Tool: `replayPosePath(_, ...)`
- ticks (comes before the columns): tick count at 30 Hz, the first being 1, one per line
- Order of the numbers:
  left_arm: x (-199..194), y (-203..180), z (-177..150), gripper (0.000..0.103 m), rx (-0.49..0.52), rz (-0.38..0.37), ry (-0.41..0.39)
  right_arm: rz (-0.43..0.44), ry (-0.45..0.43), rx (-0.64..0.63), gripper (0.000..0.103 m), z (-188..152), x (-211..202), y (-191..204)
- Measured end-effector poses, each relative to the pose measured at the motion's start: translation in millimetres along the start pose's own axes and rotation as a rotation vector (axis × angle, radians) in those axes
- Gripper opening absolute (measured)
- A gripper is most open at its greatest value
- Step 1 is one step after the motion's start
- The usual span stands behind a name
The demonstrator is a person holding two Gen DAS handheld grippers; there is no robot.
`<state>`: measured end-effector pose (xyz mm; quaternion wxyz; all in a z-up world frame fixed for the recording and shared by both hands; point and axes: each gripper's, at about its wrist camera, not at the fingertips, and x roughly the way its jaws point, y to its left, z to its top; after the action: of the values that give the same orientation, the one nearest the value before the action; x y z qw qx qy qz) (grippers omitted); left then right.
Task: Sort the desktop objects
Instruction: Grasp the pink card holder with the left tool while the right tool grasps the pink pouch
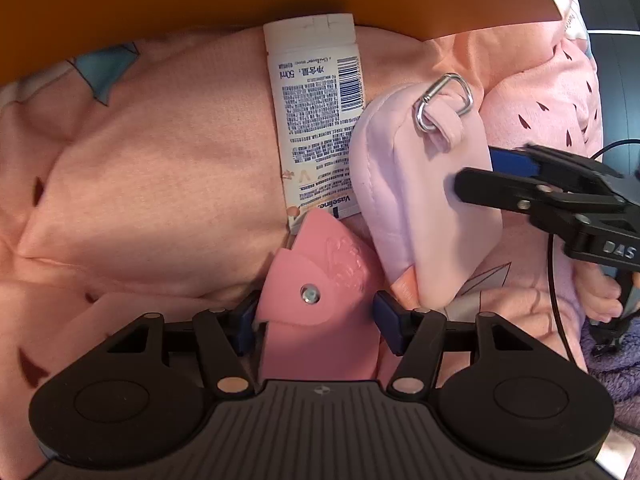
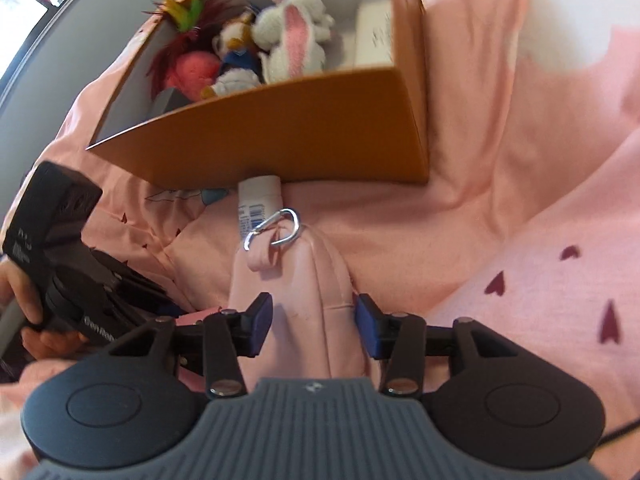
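Note:
A pale pink padded pouch [image 2: 296, 304] with a silver carabiner [image 2: 276, 228] lies on the pink blanket between the fingers of my right gripper [image 2: 314, 316], whose jaws stand apart around it without squeezing. In the left wrist view the same pouch [image 1: 420, 200] overlaps a white Vaseline tube [image 1: 316, 112]. My left gripper [image 1: 318, 320] is open around a pink snap-button case [image 1: 316, 280]; the left pad is at its edge and the right pad stands clear. The right gripper [image 1: 476, 172] reaches in from the right.
An orange box [image 2: 280, 136] stands just beyond the tube, holding a white bunny [image 2: 296, 40], a duck figure [image 2: 236, 52] and a red plush [image 2: 192, 68]. The pink blanket [image 1: 140, 184] is rumpled. A black cable [image 1: 554, 280] and purple fleece [image 1: 616, 364] lie at the right.

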<state>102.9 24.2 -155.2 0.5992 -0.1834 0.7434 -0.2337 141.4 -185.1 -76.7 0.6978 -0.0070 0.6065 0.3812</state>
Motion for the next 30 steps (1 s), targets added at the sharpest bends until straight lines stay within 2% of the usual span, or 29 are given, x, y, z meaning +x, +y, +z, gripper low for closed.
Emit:
replayPosePath(1, 0.0, 0.3, -0.4, 0.068, -0.005, -0.001, -0.002, 0.011, 0.012, 0.015, 0.049, 0.8, 4.3, -3.4)
replayPosePath(4, -7.4, 2.2, -5.5, 0.056, -0.025, -0.006, -0.023, 0.069, 0.027, 0.056, 0.044, -0.7, 9.4, -8.8)
replayPosePath(6, -16.5, 4.3, -12.0, 0.043, -0.047, -0.010, -0.048, 0.073, 0.019, 0.045, 0.039, -3.1, 7.5, -5.9)
replayPosePath(8, -26.8, 5.9, -18.5, 0.038, -0.062, -0.013, -0.075, 0.066, 0.005, 0.030, 0.036, -5.4, 3.1, -2.0)
replayPosePath(18, -74.2, -14.5, -56.7, 0.028, -0.030, 0.088, -0.238, 0.003, -0.135, -0.042, 0.033, -6.3, -40.9, 12.3)
replayPosePath(23, -104.5, -28.0, -80.3, 0.027, -0.008, 0.153, -0.383, -0.082, -0.192, -0.086, 0.033, -0.8, -46.1, 24.4)
replayPosePath(25, -112.0, -37.3, -86.0, 0.027, 0.008, 0.199, -0.448, -0.104, -0.200, -0.096, 0.033, 0.0, -45.8, 26.4)
replayPosePath(28, -114.1, -57.2, -88.5, 0.026, 0.036, 0.321, -0.554, -0.066, -0.187, -0.066, 0.033, 2.3, -39.7, 25.5)
replayPosePath(30, -119.0, -62.3, -92.1, 0.026, 0.047, 0.359, -0.604, -0.072, -0.188, -0.053, 0.033, 2.5, -34.9, 27.2)
